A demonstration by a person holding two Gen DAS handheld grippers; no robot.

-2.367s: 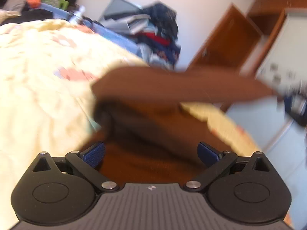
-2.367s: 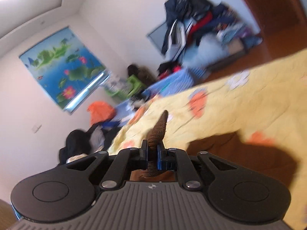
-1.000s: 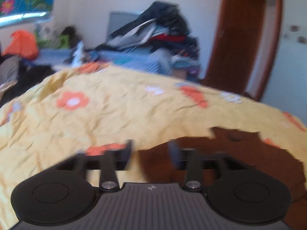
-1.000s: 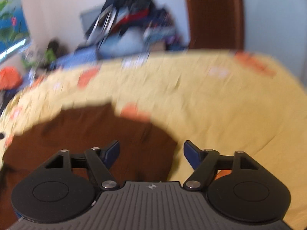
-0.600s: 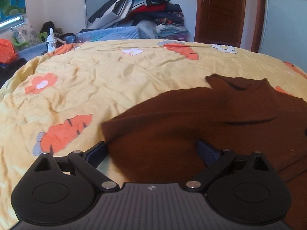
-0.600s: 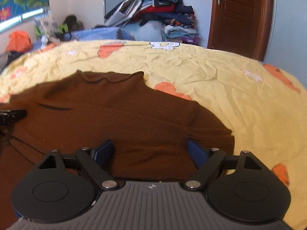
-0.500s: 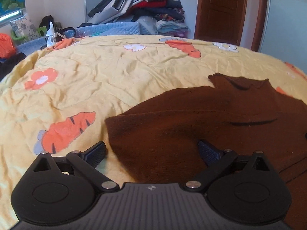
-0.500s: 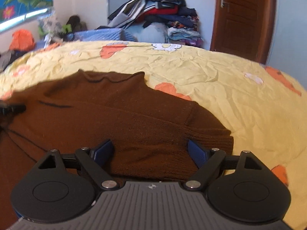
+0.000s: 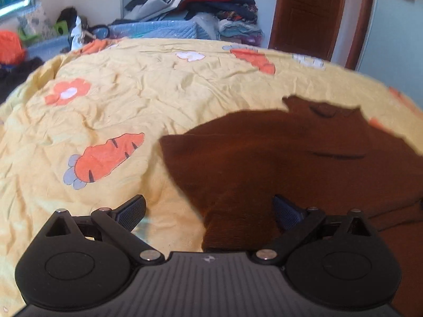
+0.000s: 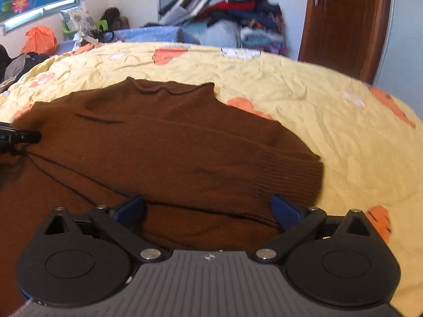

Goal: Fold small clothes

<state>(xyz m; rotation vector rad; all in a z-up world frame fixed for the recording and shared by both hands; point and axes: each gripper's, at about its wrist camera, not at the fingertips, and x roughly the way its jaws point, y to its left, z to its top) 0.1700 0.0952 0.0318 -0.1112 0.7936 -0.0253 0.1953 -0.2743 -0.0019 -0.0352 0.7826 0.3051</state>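
Note:
A small brown knit sweater (image 10: pixel 171 148) lies flat on the yellow carrot-print bedspread (image 10: pixel 330 111), collar at the far side. In the left wrist view the sweater (image 9: pixel 277 158) fills the right half. My left gripper (image 9: pixel 208 211) is open and empty, over the sweater's left sleeve edge. My right gripper (image 10: pixel 207 208) is open and empty, low over the ribbed right sleeve cuff (image 10: pixel 298 177). The tip of the left gripper shows at the left edge of the right wrist view (image 10: pixel 15 137).
The bedspread (image 9: pixel 119 100) covers the whole bed. Beyond the far edge stand a heap of clothes (image 9: pixel 201 2), blue bedding (image 9: pixel 156 30) and a wooden door (image 9: pixel 309 13). An orange bag (image 10: pixel 39 38) lies at the back left.
The right gripper let go of the sweater, which now lies spread on the bed. Both grippers are open and have drawn back a little; the left one has shifted left.

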